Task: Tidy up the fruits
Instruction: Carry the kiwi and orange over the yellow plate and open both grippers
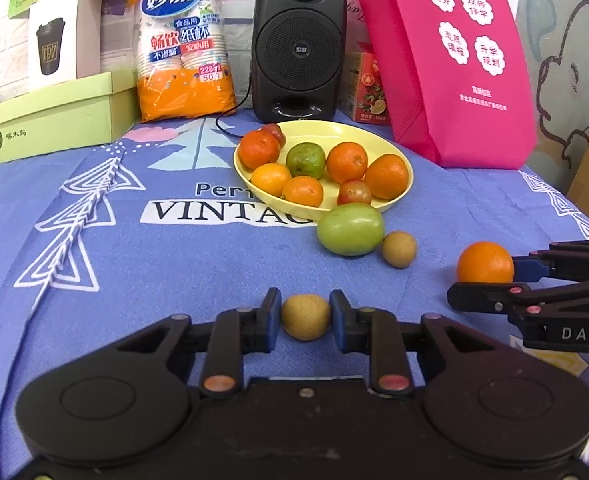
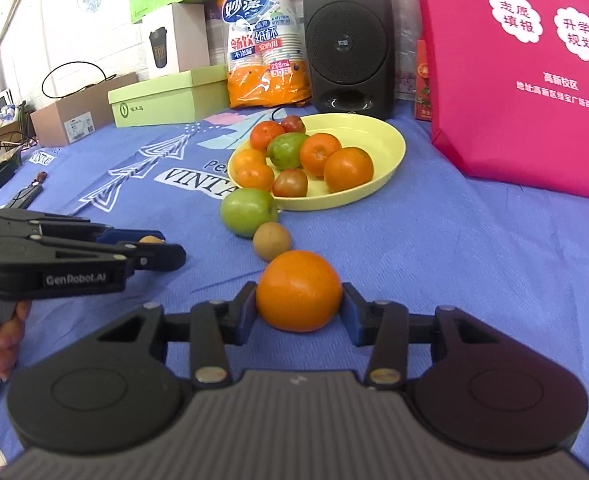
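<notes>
In the left wrist view, the left gripper [image 1: 305,317] sat low over the blue cloth [image 1: 134,280], its pads closed against both sides of a small brown fruit [image 1: 306,317] resting on the cloth. Ahead lay a green fruit [image 1: 350,229] touching the rim of the yellow plate [image 1: 358,132], with a second brown fruit [image 1: 399,249] just beside it. The plate held oranges, a green fruit and small reddish ones. At the right edge the right gripper [image 1: 484,276] reached in from the side around an orange [image 1: 485,262]. Behind stood a speaker [image 1: 298,46] and a pink bag [image 1: 446,60]. In the right wrist view, the right gripper [image 2: 299,306] had its pads pressed on either side of the orange [image 2: 299,291], which sat on the cloth [image 2: 454,240]. The brown fruit [image 2: 272,241] and green fruit [image 2: 248,212] lined up beyond it toward the plate [image 2: 374,128]. The left gripper [image 2: 162,246] entered from the left, a bit of the small brown fruit [image 2: 151,239] showing between its fingers.
</notes>
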A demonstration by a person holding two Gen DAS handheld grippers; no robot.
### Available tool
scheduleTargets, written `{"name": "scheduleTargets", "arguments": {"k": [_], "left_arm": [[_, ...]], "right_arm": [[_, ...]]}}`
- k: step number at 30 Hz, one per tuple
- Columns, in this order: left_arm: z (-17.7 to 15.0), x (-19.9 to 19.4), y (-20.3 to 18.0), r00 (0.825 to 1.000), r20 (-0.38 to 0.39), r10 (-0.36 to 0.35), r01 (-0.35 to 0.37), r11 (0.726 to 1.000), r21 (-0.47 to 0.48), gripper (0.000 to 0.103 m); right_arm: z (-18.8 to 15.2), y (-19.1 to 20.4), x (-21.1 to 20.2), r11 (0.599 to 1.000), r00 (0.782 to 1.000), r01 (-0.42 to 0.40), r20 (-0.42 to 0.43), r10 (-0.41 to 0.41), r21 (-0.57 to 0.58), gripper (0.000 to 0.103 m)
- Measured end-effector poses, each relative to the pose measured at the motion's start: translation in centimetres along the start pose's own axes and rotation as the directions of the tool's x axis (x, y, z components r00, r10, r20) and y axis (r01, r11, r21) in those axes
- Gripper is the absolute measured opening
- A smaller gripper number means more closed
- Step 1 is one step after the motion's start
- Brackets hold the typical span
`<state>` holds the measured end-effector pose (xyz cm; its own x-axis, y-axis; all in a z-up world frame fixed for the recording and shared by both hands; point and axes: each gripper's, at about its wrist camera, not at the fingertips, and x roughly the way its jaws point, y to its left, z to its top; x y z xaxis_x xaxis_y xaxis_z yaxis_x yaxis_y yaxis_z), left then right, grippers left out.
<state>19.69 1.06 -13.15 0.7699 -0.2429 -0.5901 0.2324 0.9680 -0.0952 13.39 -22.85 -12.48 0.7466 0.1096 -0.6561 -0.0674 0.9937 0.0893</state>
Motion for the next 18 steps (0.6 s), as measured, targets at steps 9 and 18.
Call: {"name": "scheduleTargets", "arguments": {"k": [9, 18], "left_arm": [[0.7, -2.7, -0.5, 0.999, 0.039, -0.017, 0.015, 0.999, 0.035, 0.026], [1.9, -3.6, -0.9, 0.998, 0.056, -0.022, 0.017, 0.997, 0.08, 0.026]], "right_arm": [[-0.4, 0.1, -1.1, 1.0, 1.0, 0.003, 0.006, -0.003, -0.004, 0.043], [-0.1, 0.2, -1.8, 1.0, 1.0, 0.013, 0.015, -0.012, -0.024, 0.043]]}}
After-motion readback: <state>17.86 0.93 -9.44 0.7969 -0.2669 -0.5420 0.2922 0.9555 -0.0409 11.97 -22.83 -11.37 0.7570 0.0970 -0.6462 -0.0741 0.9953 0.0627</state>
